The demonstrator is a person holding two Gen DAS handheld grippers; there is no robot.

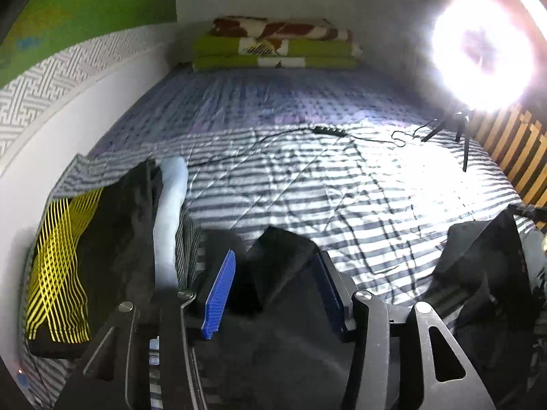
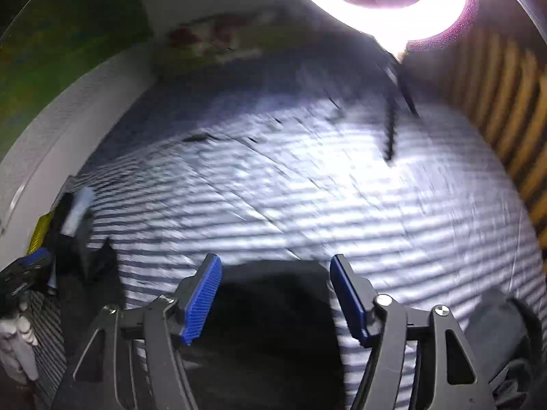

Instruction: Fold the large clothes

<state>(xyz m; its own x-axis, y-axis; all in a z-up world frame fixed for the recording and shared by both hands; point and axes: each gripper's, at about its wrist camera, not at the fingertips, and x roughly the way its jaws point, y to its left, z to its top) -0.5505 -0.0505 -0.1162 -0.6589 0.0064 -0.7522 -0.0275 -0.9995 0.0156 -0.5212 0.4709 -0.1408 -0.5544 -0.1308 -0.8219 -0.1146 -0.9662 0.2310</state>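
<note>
A large black garment [image 1: 273, 348] lies on the striped bedspread [image 1: 342, 188] right under my left gripper [image 1: 276, 254]. Its blue pads stand apart, and a raised corner of the black cloth sits loosely between them without being pinched. More of the dark cloth [image 1: 485, 266] is bunched at the right. The right wrist view is blurred. There my right gripper [image 2: 275, 259] is open over another part of the black garment [image 2: 273, 307], whose edge lies below and between the pads.
At the left lies a black garment with yellow lines [image 1: 61, 263], with a pale cloth [image 1: 171, 212] beside it. Folded blankets [image 1: 273, 48] are stacked at the far end. A ring light [image 1: 482, 54] on a tripod and its cable [image 1: 328, 131] stand on the bed. Wooden slats [image 1: 512, 157] line the right.
</note>
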